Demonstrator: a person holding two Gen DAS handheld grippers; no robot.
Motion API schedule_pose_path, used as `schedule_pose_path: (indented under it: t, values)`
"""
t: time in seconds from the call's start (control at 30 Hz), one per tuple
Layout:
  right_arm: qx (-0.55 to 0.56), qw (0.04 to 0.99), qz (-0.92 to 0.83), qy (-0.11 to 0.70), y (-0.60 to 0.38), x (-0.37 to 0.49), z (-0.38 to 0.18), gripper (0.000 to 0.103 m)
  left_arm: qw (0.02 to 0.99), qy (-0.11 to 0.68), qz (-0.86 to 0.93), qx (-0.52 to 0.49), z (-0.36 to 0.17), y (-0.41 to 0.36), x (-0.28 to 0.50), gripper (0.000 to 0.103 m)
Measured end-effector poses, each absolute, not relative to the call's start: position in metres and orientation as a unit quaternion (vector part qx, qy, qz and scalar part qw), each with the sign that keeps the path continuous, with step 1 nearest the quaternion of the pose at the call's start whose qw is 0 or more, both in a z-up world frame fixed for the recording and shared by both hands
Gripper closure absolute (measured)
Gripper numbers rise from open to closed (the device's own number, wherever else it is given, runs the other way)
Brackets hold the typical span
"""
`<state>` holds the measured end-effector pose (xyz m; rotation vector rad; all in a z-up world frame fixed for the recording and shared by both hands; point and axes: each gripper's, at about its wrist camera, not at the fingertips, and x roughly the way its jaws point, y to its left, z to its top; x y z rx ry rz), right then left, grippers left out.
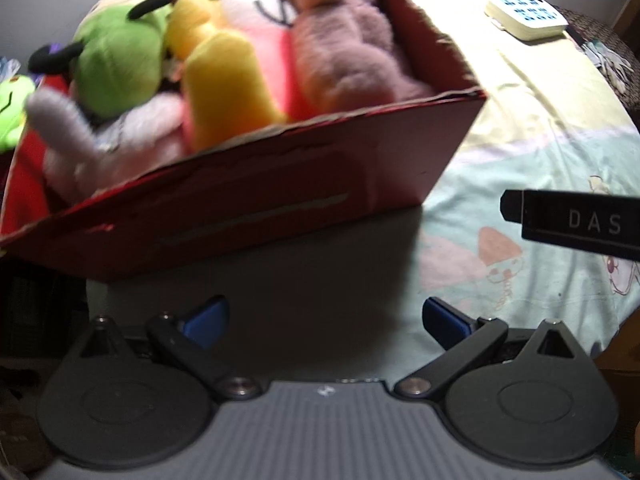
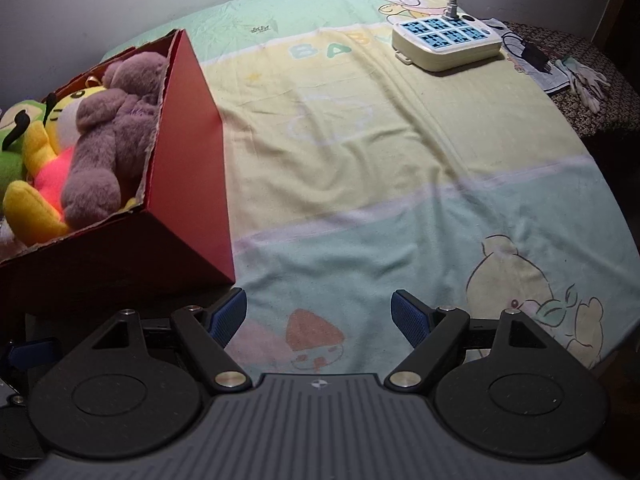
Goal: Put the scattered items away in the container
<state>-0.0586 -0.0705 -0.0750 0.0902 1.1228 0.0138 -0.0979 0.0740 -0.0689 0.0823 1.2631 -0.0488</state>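
I judge the tidying nearly finished: the red cardboard box (image 2: pixel 192 184) at the left of the right wrist frame already holds the purple teddy bear (image 2: pixel 112 136), the yellow-and-pink plush (image 2: pixel 44 168) and the green plush (image 1: pixel 120 64), and the blanket (image 2: pixel 380 160) beside it shows no loose toys, though another green plush (image 1: pixel 12 108) sits outside the box at the left edge of the left wrist frame. The bear lies lengthwise along the box's right wall, head toward the upper part of the frame. My left gripper (image 1: pixel 324 320) and right gripper (image 2: pixel 318 316) both have their jaws spread with nothing between them.
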Motion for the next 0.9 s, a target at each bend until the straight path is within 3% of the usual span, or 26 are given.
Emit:
schedule_pose_path:
  t: [0.9]
  values:
    - [-0.015, 0.831, 0.076, 0.550, 0.002, -0.071, -0.080, 0.020, 0.802, 0.594, 0.061, -0.021, -0.060, 0.145, -0.115, 0.001]
